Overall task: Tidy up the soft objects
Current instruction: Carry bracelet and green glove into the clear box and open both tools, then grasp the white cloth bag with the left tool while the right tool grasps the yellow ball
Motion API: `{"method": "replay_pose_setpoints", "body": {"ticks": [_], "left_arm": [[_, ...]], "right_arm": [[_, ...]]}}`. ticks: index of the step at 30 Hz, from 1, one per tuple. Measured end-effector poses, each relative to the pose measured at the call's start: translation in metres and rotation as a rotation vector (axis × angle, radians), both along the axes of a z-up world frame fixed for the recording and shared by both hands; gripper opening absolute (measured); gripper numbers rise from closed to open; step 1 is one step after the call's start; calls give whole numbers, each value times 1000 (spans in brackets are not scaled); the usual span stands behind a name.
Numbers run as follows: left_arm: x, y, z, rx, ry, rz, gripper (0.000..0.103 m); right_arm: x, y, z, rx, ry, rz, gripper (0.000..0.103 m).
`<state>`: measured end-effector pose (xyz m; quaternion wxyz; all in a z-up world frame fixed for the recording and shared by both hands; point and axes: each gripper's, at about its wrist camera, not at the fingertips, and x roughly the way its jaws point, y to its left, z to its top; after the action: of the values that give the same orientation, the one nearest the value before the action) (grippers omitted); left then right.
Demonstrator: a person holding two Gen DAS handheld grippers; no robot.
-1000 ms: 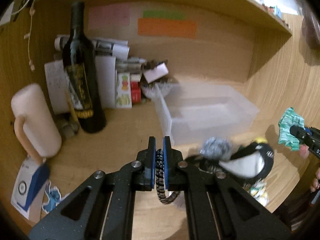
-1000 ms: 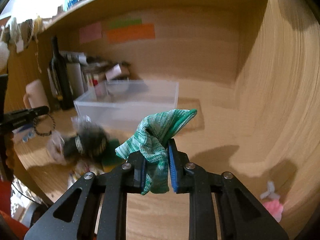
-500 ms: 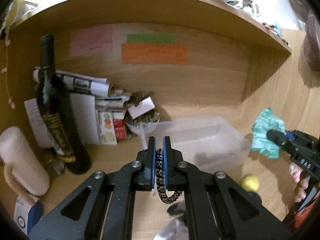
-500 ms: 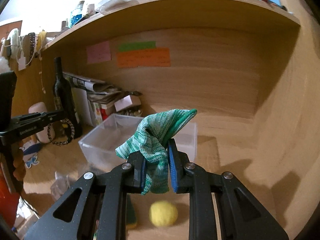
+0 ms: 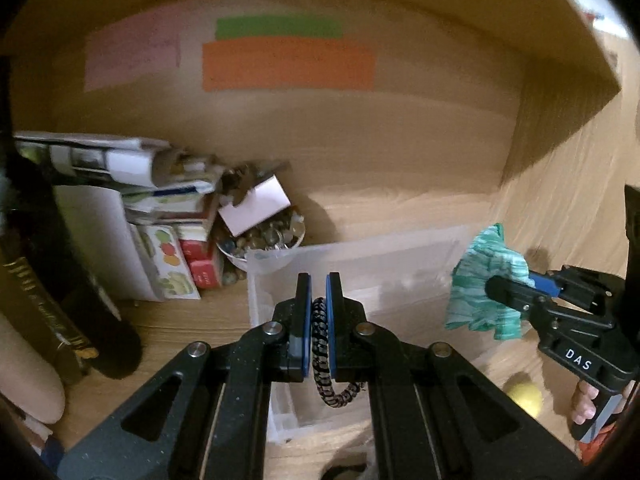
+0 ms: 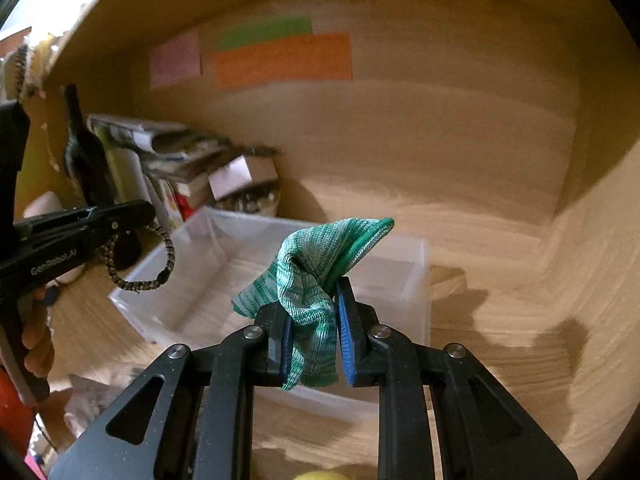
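My left gripper (image 5: 319, 300) is shut on a black-and-tan braided hair tie (image 5: 324, 356) and holds it over the near left corner of a clear plastic bin (image 5: 400, 264). The tie hangs as a loop in the right wrist view (image 6: 144, 264). My right gripper (image 6: 312, 312) is shut on a green-and-white knit cloth (image 6: 308, 276) above the bin's near edge (image 6: 280, 396). The cloth also shows in the left wrist view (image 5: 480, 280) at the bin's right end. A yellow soft ball (image 5: 524, 398) lies on the desk near the bin.
A dark wine bottle (image 5: 48, 280) stands at the left. Boxes and rolled papers (image 5: 160, 240) and a bowl of small trinkets (image 5: 264, 240) crowd the back left corner. A pale mug (image 5: 24, 372) is at far left. Wooden walls close in behind and to the right.
Both grippers have moved forward and closer to the bin, each still holding its item. The bin now lies right under both sets of fingers.
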<state>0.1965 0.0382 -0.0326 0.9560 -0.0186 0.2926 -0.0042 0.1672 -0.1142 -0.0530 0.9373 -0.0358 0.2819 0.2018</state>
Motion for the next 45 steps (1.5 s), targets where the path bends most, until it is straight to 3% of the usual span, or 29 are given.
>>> {"method": "replay_pose_setpoints", "body": {"ticks": [9,14,18,23,29,34,39,45], "left_arm": [[33,-11,-35,25,151,-44,6],[35,-13,-40,41,160,-53,6],[29,-15,-36,53,140,-49,19],[20,-17,-27,74,93,-50,42],[-5,-19,-6,82,15,-44,68],[-33,-20,9,95,-58,-28,96],[-63,-16,13,92,-94,-30,102],[-94,-7,-2,59,-64,-18,103]], "right_arm": [[17,8,-14,-67,64,4,21],[19,12,-16,-82,72,16,21],[16,13,-17,-90,68,14,29],[9,10,-9,-89,19,-6,66],[-13,0,12,-66,-56,-22,77],[-39,-9,27,-52,-122,-30,84],[-66,-24,32,-33,-154,-39,94],[-89,-39,18,-41,-140,-64,95]]}}
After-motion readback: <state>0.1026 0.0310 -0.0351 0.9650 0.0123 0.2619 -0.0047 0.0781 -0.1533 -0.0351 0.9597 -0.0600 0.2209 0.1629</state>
